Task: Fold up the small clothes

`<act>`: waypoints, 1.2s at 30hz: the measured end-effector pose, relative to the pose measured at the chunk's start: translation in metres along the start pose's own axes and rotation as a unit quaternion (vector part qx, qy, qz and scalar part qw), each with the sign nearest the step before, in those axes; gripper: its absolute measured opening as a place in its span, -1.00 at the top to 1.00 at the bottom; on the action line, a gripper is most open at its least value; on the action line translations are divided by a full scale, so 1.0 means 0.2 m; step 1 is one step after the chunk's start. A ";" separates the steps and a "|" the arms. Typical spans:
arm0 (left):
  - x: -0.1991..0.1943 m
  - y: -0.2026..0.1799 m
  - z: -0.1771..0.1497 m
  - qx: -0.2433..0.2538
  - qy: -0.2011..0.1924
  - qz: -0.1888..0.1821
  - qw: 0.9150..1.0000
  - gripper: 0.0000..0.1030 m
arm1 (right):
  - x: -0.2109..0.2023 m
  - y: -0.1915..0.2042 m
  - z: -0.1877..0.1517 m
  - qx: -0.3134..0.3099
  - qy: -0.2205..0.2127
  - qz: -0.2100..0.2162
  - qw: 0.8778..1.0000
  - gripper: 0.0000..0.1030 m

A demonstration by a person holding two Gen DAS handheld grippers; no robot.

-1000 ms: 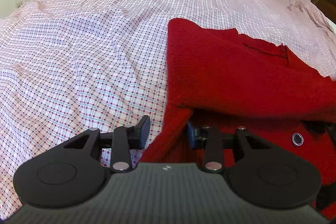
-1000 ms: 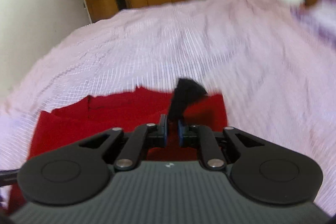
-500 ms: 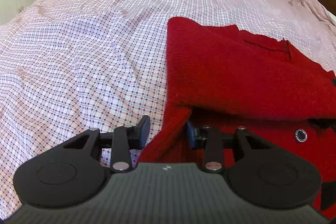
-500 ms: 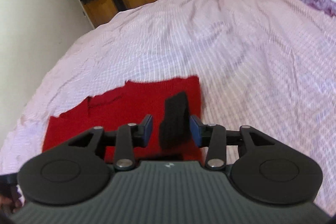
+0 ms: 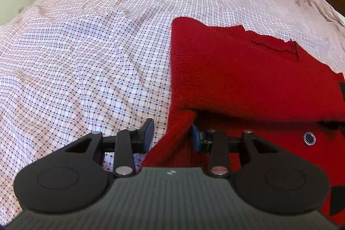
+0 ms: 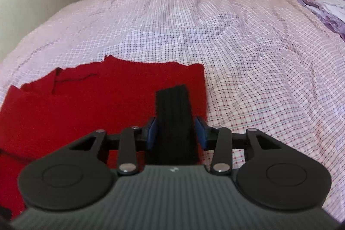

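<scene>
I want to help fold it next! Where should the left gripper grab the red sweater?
Probably the red sweater by its loose lower-left edge, which already lies between the open left gripper fingers. Come in low from the near side: there the knit hangs below the folded-over flap and ends at the checked bedsheet.

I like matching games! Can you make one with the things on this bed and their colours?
Things:
1. sweater
2. cuff
3. bed sheet
4. pads on the left tool

Colours:
A. blue
B. pink-and-white checks
C. red
D. black

Pairs: 1-C, 2-D, 3-B, 4-A
</scene>
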State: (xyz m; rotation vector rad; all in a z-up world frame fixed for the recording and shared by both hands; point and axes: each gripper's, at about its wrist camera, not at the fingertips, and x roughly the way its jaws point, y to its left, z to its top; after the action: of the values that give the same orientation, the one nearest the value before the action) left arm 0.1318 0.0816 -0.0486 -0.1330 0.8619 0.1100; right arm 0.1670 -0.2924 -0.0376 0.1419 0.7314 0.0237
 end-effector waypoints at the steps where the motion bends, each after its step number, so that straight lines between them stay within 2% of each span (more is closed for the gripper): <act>1: 0.00 0.00 0.00 -0.002 -0.001 0.001 1.000 0.19 | -0.01 0.00 0.00 -0.002 -0.006 0.002 1.000 0.55; 2: -0.02 0.00 0.00 -0.003 -0.004 0.001 1.000 0.19 | -0.02 0.01 0.00 -0.007 -0.012 0.006 1.000 0.72; 6: -0.14 -0.03 0.01 -0.002 -0.045 -0.024 0.999 0.19 | -0.13 0.05 0.02 -0.022 -0.060 0.012 0.998 0.74; 10: -0.23 -0.08 0.08 0.005 -0.086 -0.036 0.996 0.19 | -0.22 0.12 0.05 -0.055 -0.133 -0.005 0.990 0.74; 12: -0.22 -0.11 0.13 0.012 -0.091 -0.041 0.995 0.19 | -0.21 0.15 0.06 -0.061 -0.148 -0.027 0.987 0.74; 14: -0.18 -0.14 0.16 0.018 -0.085 -0.038 0.995 0.19 | -0.16 0.14 0.06 -0.052 -0.135 -0.044 0.989 0.74; 18: -0.02 -0.21 0.17 0.048 -0.068 -0.023 0.996 0.19 | -0.01 0.07 0.00 -0.016 -0.071 -0.058 0.996 0.71; 20: 0.06 -0.23 0.16 0.068 -0.062 -0.004 0.996 0.19 | 0.06 0.02 -0.04 0.003 -0.042 -0.057 0.998 0.58; 24: 0.12 -0.22 0.15 0.081 -0.063 0.009 0.995 0.11 | 0.10 -0.08 -0.06 0.055 -0.041 -0.034 0.997 0.50; 26: 0.12 -0.22 0.15 0.071 -0.061 0.010 0.996 0.11 | 0.10 -0.09 -0.07 0.067 -0.038 -0.033 0.996 0.24; 27: 0.12 -0.22 0.16 0.068 -0.061 0.011 0.996 0.11 | 0.10 -0.10 -0.06 0.074 -0.036 -0.034 0.996 0.19; 29: 0.06 -0.21 0.15 0.066 -0.066 0.012 0.996 0.11 | 0.06 -0.13 -0.04 0.083 -0.037 -0.025 0.996 0.08; 32: -0.05 -0.20 0.13 0.064 -0.064 0.001 0.996 0.11 | -0.07 -0.15 -0.05 0.100 -0.044 -0.003 0.994 0.08; 36: -0.21 -0.16 0.08 0.071 -0.064 -0.003 0.995 0.11 | -0.31 -0.12 -0.06 0.083 -0.060 0.015 0.995 0.08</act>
State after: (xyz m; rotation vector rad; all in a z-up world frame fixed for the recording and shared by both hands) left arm 0.1210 0.0510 -0.0051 0.0045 0.7383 0.0507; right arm 0.1111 -0.3196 -0.0088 0.3096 0.6109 -0.0172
